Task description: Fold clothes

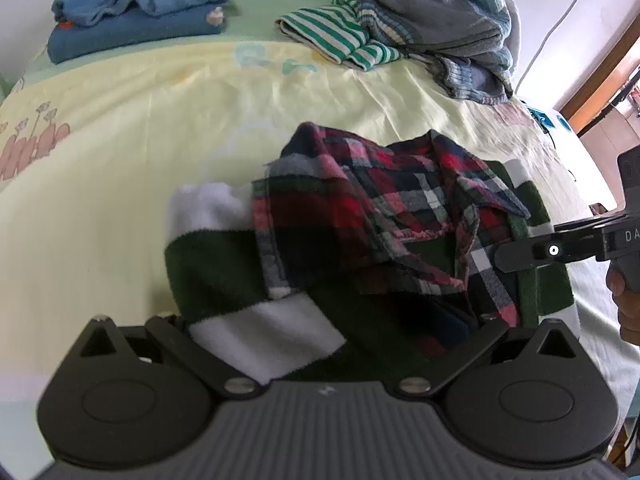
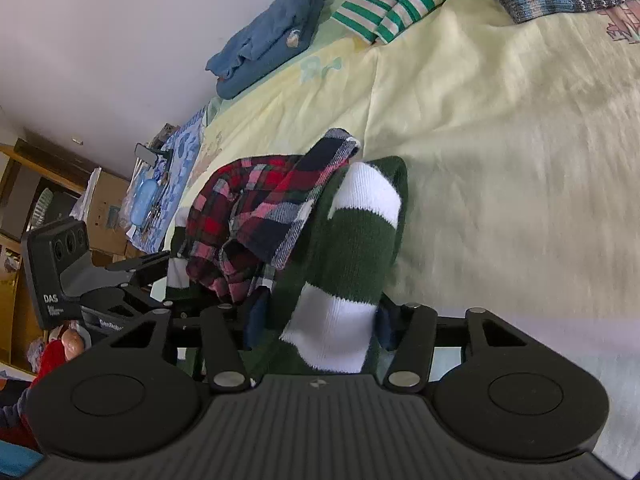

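A green-and-white striped sweater (image 1: 224, 276) with a red plaid shirt collar (image 1: 384, 204) lies bunched on the yellow bedsheet (image 1: 132, 128). My left gripper (image 1: 332, 332) is shut on the sweater's near edge; cloth covers its fingertips. My right gripper (image 2: 316, 320) is shut on the sweater (image 2: 352, 248) at a white stripe, with the plaid shirt (image 2: 256, 216) to its left. The right gripper also shows at the right edge of the left wrist view (image 1: 516, 254), against the garment. The left gripper shows in the right wrist view (image 2: 132, 280).
A folded blue garment (image 1: 136, 16) lies at the bed's far left. A pile of striped and grey knit clothes (image 1: 420, 24) lies at the far right. The bed's right edge (image 1: 588, 184) drops off near a doorway. Clutter and shelves (image 2: 48, 208) stand beyond the bed.
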A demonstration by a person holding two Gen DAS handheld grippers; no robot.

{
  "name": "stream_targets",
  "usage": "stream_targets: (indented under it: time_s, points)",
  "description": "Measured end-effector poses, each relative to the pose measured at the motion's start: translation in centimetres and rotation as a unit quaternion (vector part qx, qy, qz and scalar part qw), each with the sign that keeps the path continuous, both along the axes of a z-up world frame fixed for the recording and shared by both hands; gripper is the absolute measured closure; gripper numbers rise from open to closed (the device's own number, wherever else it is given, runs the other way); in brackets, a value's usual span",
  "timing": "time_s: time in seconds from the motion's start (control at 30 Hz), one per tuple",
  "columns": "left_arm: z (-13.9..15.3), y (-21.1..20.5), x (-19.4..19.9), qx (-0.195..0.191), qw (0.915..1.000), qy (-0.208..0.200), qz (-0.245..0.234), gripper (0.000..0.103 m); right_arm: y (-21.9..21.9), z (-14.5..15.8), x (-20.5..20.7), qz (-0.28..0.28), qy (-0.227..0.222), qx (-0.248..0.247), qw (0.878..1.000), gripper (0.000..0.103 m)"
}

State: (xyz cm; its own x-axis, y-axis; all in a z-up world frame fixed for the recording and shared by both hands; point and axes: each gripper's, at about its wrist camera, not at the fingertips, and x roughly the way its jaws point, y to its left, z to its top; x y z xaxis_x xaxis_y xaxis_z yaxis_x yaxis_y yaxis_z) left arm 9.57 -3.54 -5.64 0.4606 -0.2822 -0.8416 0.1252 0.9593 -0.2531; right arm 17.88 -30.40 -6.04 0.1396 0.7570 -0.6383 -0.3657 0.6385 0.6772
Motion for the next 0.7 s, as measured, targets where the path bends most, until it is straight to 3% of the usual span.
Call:
stream_targets:
  time_s: [0.23,0.37,0.57,0.7]
  points:
    - [0.0,-0.6,0.2,0.014,0.9999,0.003,0.009,0.001,1.2,0.5,-0.8,-0.011,-0.039,-0.032,0.999,0.057]
    - [0.0,-0.7,0.2,0.016,0.9998,-0.002,0.007,0.001,1.2,0.4,-1.0,-0.017,-0.046,-0.036,0.998,0.057]
    - [0.0,-0.9,0.4,0.023,0.9997,0.002,0.003,0.001,1.0,0.2,-0.9,-0.026,-0.031,-0.015,0.999,0.051]
    - [0.0,-0.9,0.6,0.023,0.9997,0.009,0.004,0.001,1.6,0.3,-1.5,-0.028,-0.042,-0.011,0.999,0.035]
